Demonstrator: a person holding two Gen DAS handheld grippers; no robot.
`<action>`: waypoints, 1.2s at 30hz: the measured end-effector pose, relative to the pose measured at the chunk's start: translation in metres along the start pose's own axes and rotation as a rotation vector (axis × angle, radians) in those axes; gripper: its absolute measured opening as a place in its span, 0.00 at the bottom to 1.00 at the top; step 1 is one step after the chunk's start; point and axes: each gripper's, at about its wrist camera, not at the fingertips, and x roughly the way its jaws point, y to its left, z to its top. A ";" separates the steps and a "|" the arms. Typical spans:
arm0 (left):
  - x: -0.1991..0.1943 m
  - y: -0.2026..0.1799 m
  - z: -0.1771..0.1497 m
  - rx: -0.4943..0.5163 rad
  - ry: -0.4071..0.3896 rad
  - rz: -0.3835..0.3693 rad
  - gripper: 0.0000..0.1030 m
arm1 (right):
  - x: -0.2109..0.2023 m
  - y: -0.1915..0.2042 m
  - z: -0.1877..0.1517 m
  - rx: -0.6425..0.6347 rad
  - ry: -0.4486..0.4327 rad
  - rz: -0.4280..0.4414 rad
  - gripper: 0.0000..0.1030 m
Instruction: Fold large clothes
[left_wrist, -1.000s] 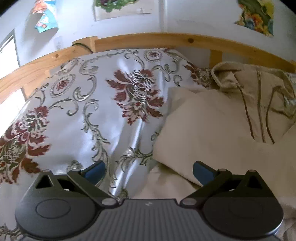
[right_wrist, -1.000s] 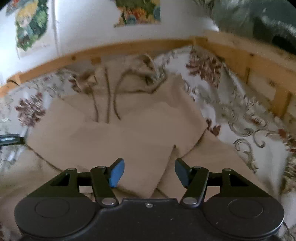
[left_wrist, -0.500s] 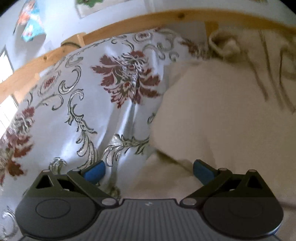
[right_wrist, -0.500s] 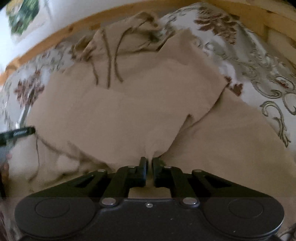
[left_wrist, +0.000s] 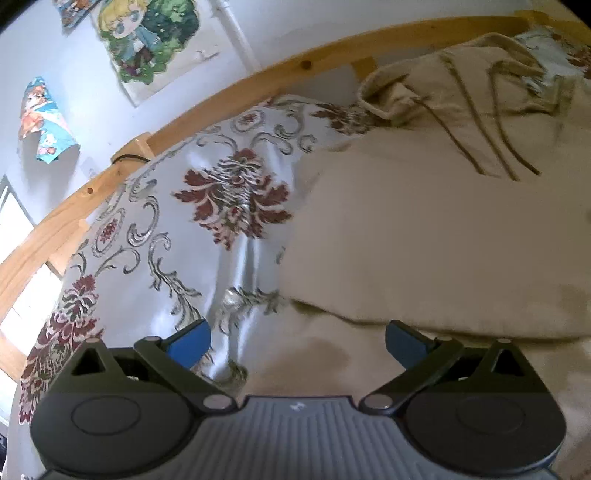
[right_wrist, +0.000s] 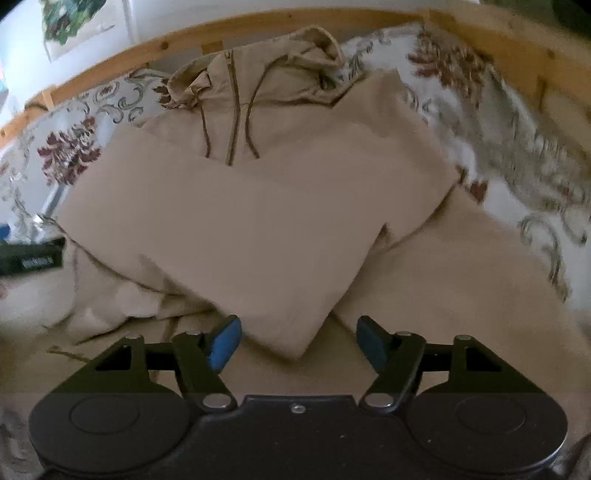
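Beige cotton hooded jacket with a zip front and brown drawstrings (right_wrist: 258, 206) lies flat on the floral satin bedspread, white with dark red flowers (left_wrist: 207, 229), hood end toward the curved wooden bed rail (left_wrist: 258, 81). Both sleeves are folded in across the chest; the tip of the upper sleeve (right_wrist: 295, 332) lies just in front of the right gripper (right_wrist: 297, 341). The lower hem part of the jacket is loose and rumpled near both grippers, not yet folded up.

Right gripper: blue pads apart, nothing between them, low over the cloth by the sleeve tip. Left gripper (left_wrist: 297, 339): pads wide apart, empty, over the jacket's left lower edge where the cloth meets the bedspread. Part of the left tool shows as a dark bar at the left edge of the right view.

Step in hand, as I judge it: take the hem and fold it up toward the hood. To do it well, each gripper should pinch only the hem layer at its own corner, at matching height, lift together and lay it over without dragging the crossed sleeves out of place. The satin looks slippery, so the whole garment may slide.

Against half a second ago: the right gripper was shut at the sleeve tip, now it is open and the sleeve lies released. The left gripper was open then too; its view has tilted, showing more wall and cartoon poster (left_wrist: 147, 40).
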 end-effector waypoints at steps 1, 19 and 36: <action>-0.004 -0.001 0.000 -0.005 0.001 -0.003 0.99 | -0.004 0.000 -0.001 0.002 -0.006 0.008 0.81; -0.042 -0.013 0.014 -0.130 0.047 -0.127 0.99 | -0.060 0.014 0.000 -0.117 -0.286 -0.009 0.99; -0.020 0.022 0.022 -0.380 0.050 -0.252 0.99 | -0.044 -0.009 0.057 -0.025 -0.483 0.007 0.99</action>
